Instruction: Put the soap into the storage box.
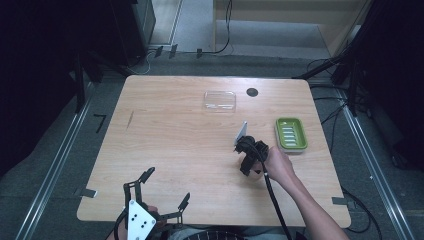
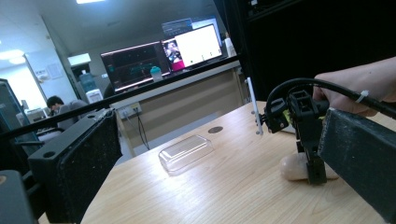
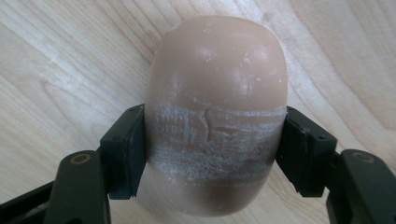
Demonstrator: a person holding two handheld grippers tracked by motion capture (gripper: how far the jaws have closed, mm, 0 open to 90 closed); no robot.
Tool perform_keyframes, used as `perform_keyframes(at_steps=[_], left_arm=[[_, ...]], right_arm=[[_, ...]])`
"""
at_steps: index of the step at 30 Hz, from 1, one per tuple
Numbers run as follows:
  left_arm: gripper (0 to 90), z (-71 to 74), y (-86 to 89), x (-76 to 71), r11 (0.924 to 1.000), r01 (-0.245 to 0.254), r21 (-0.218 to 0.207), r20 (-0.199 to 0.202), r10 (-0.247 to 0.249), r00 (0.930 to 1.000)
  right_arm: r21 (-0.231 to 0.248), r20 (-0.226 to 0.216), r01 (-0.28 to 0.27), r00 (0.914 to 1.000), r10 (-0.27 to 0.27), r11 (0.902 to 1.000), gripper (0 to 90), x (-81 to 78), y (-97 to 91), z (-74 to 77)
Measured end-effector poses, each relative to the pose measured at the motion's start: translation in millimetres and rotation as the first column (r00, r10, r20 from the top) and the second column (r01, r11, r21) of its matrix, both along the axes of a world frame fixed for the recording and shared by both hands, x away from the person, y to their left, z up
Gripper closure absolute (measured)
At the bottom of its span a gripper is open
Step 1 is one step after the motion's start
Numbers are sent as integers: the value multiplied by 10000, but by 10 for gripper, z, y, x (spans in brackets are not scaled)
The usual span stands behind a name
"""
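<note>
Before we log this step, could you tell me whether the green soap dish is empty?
Empty: the green soap dish shows only bare ridges; the soap sits between the right tool's jaws.

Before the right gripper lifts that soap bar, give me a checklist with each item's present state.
1. Right gripper shut on the soap bar, a pad on each side: ok.
2. Grip centred on the bar: cannot tell; the pads sit below its middle in the right gripper view.
3. Green soap dish empty and beside the right hand: ok.
4. Clear lid lies apart from the dish, farther back on the table: ok.
5. Left gripper open, at the near edge, away from the work: ok.
</note>
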State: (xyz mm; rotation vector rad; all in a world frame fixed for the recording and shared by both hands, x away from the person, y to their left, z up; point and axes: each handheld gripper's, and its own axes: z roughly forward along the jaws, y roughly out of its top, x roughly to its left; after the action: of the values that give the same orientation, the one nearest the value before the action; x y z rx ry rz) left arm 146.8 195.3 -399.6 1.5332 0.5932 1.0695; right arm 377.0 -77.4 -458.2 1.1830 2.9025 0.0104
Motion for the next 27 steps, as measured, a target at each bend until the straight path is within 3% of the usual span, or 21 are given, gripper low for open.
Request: perform_keyframes(at_steps=[7, 27], left_arm=[[0, 0, -1, -2, 10000, -15, 5, -10, 15, 10000], [0, 0, -1, 2, 10000, -10, -3, -4, 10, 10000]], right_arm=[[112, 207, -62, 9998, 60, 9999, 334, -19, -54, 142], [-5, 191, 70, 9998, -70, 10000, 335, -17, -222, 237]])
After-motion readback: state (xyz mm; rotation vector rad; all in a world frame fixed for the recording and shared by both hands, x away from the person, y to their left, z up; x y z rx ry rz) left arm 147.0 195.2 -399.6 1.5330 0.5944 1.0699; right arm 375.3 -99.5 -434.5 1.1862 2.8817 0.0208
